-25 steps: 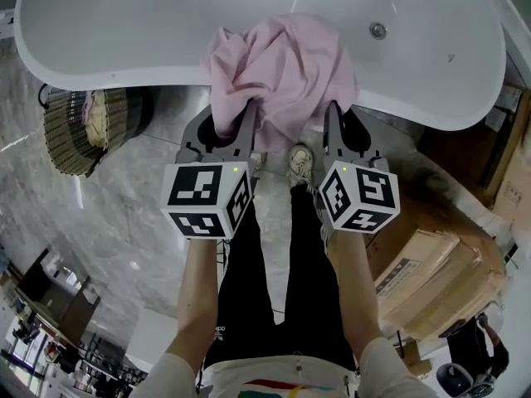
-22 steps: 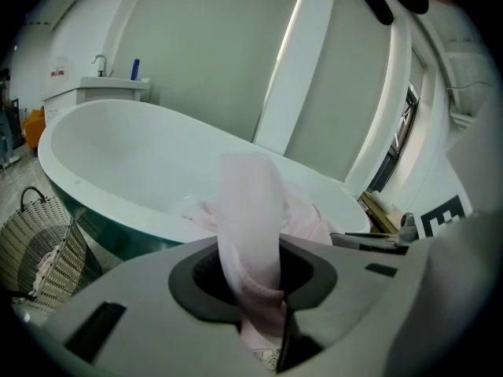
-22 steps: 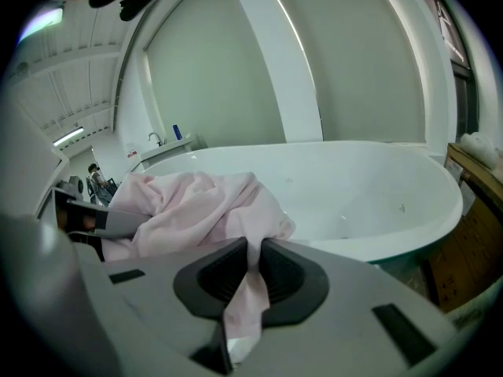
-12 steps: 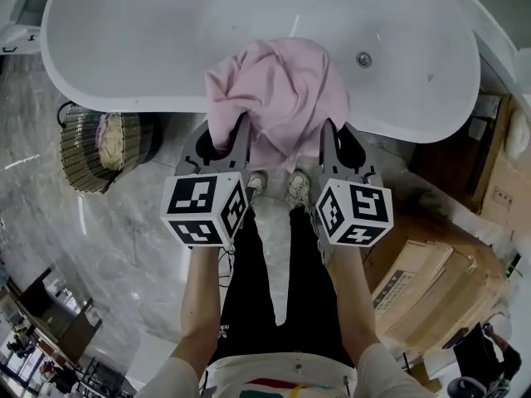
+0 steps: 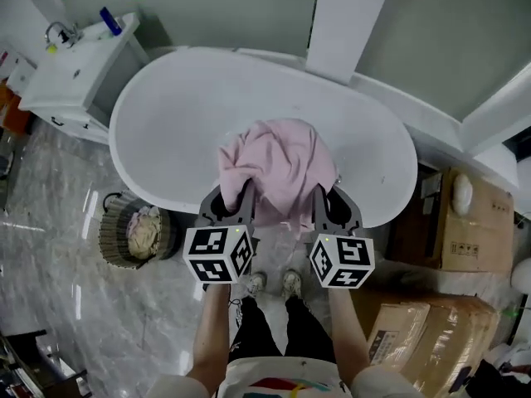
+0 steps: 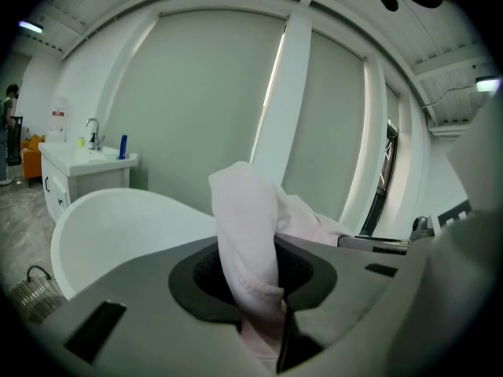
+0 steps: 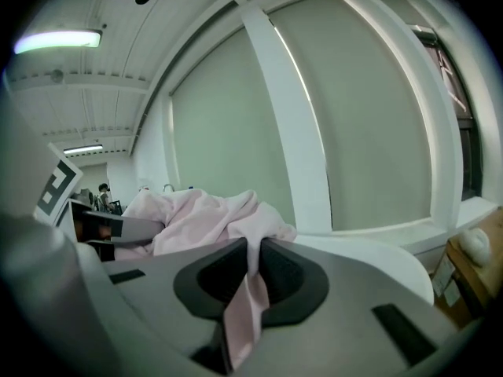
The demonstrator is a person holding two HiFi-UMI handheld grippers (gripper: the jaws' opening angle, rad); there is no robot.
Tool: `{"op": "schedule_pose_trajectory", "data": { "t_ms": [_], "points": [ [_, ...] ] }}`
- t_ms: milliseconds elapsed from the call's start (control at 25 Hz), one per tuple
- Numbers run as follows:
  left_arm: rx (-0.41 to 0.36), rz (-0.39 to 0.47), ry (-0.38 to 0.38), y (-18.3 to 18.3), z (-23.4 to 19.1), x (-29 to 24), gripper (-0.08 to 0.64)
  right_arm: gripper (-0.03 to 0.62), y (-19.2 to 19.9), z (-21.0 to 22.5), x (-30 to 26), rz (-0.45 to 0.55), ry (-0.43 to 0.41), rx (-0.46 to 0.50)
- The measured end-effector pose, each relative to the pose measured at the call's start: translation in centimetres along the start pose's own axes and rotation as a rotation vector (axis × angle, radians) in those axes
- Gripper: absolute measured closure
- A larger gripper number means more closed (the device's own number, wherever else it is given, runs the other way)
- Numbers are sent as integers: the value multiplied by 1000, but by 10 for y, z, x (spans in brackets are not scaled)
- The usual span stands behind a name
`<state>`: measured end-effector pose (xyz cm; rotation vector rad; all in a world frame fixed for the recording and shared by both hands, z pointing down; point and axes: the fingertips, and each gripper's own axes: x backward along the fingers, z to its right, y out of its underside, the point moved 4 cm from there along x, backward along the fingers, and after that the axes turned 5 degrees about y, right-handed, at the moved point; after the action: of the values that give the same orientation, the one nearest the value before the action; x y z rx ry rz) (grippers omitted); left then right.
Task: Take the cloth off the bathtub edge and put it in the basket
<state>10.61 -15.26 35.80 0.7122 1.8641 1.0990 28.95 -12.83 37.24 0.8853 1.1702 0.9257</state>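
A pink cloth [image 5: 278, 166] hangs bunched between my two grippers, lifted above the white bathtub [image 5: 166, 114]. My left gripper [image 5: 236, 199] is shut on the cloth's left fold, seen as a thick roll of pink cloth [image 6: 247, 242] pinched between its jaws. My right gripper [image 5: 322, 201] is shut on the right edge; a thin strip of the pink cloth [image 7: 244, 297] runs through its jaws. A woven basket [image 5: 133, 235] with pale fabric inside stands on the floor, left of my left gripper.
A white vanity with a tap and bottles [image 5: 70, 60] is at the far left. Cardboard boxes [image 5: 431, 322] are stacked at the right beside the tub. My feet [image 5: 274, 284] stand on grey marble floor [image 5: 50, 288].
The head view has risen and pulled back, so the whole tub shows. Both grippers hold the cloth higher, off the tub edge. The basket now sits lower left.
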Motion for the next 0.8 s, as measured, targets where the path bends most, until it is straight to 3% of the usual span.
{"op": "schedule_pose_trajectory", "data": {
  "t_ms": [200, 360, 560, 800],
  "points": [
    [-36, 119, 8, -93, 35, 43, 448, 535, -102, -16, 43, 116, -27, 36],
    [-78, 186, 17, -129, 65, 76, 448, 535, -145, -21, 85, 201, -52, 63],
    [-116, 239, 16, -134, 90, 104, 448, 535, -154, -16, 121, 267, -82, 92],
    [-120, 246, -10, -119, 107, 110, 448, 535, -141, -8, 133, 265, -126, 100]
  ]
}}
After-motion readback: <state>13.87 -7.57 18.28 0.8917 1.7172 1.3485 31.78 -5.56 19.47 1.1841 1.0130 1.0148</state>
